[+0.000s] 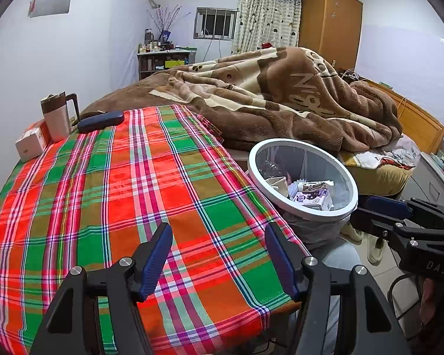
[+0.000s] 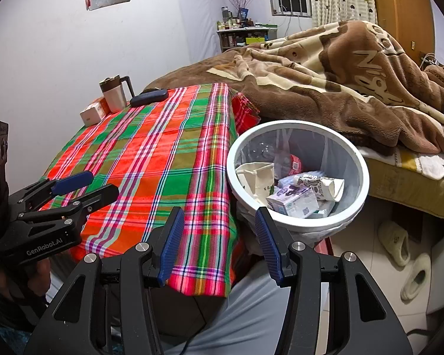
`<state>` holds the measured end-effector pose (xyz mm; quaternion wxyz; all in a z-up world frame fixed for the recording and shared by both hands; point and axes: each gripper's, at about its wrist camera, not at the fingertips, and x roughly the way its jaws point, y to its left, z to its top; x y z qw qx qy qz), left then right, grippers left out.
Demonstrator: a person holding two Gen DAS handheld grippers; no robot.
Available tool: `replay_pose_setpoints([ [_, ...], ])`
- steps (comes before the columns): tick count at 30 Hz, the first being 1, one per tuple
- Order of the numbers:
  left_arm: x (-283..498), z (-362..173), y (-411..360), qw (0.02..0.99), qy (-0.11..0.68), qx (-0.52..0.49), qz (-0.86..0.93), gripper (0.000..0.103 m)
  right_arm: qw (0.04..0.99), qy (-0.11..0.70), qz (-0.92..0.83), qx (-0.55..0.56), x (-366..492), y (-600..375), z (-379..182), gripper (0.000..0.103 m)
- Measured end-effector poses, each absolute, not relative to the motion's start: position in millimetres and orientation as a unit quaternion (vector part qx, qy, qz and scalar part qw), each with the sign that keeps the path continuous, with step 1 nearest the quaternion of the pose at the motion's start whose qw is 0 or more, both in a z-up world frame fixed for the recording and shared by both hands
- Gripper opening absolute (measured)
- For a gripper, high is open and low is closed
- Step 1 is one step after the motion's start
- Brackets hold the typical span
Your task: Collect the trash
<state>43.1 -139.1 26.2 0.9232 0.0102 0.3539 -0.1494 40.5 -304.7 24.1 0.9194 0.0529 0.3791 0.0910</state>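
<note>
A white round trash bin [image 1: 352, 190] [image 2: 364, 183] stands beside the table's right edge. It holds crumpled cartons and wrappers [image 2: 296, 198] [image 1: 310, 195]. My left gripper [image 1: 219, 236] is open and empty above the near part of the plaid tablecloth [image 1: 127, 183]. It also shows in the right wrist view [image 2: 100, 185]. My right gripper [image 2: 219, 222] is open and empty, low at the table's near right corner, just left of the bin. It also shows in the left wrist view [image 1: 381, 207].
At the table's far left stand a mug with a lid [image 1: 56, 115] [image 2: 114, 94], a small box [image 1: 31, 142] [image 2: 93, 114] and a dark blue case [image 1: 102, 121] [image 2: 149, 97]. A bed with a brown blanket [image 1: 266, 97] lies behind. Slippers [image 2: 405, 260] lie on the floor at right.
</note>
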Motion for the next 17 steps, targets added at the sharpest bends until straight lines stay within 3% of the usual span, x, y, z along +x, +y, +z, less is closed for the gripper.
replay_pose_setpoints([
  [17, 43.9, 22.8, -138.4, 0.924, 0.357, 0.014, -0.134, 0.064, 0.917, 0.384, 0.092, 0.052, 43.7, -303.7, 21.2, 0.051],
])
